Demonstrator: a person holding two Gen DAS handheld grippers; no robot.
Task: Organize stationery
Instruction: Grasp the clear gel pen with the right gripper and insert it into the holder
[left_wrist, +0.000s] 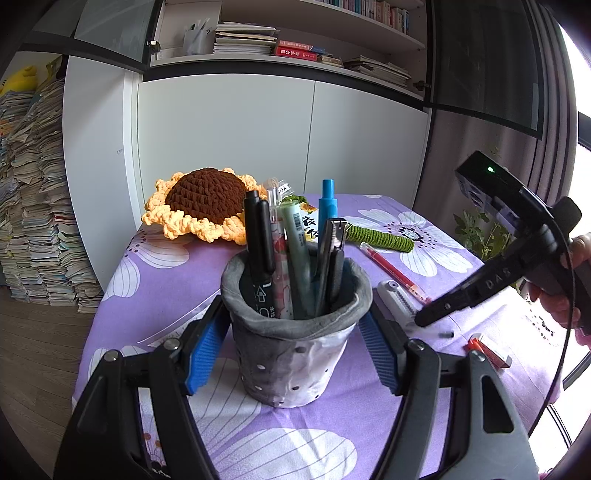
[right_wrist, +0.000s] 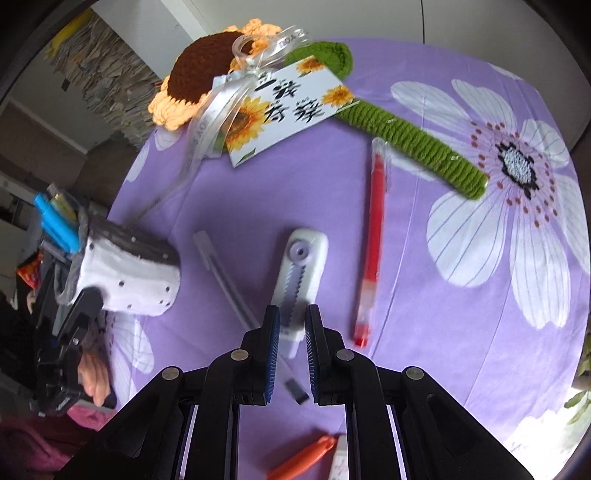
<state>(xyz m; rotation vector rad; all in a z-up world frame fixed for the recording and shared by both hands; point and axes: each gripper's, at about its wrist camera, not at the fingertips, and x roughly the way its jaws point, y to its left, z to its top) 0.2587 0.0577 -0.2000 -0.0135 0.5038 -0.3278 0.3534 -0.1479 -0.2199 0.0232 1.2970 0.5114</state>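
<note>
At lower centre of the left wrist view, your left gripper (left_wrist: 291, 343) straddles the grey pen holder (left_wrist: 295, 347): its blue-padded fingers (left_wrist: 205, 350) sit on either side of the cup wall, close against it, though actual contact cannot be confirmed. The holder stands upright on the purple floral tablecloth (left_wrist: 166, 280) and contains several pens, among them a black marker (left_wrist: 258, 243) and a blue pen (left_wrist: 328, 206).

Toward the right edge of that view, your right gripper (left_wrist: 424, 317) angles down to the cloth just beside the white correction tape dispenser (left_wrist: 395, 299). From the right wrist view, the right gripper (right_wrist: 291, 328) has its jaws narrowly parted, flanking the near end of the dispenser (right_wrist: 301, 273); whether they pinch it cannot be told.

Loose items on the cloth: a red pen (right_wrist: 373, 240) right of the dispenser, a clear pen (right_wrist: 229, 280) to its left, an orange item (right_wrist: 303, 458) at bottom centre. A crocheted sunflower (right_wrist: 207, 70) with a printed card (right_wrist: 284, 107) lies at upper left.
</note>
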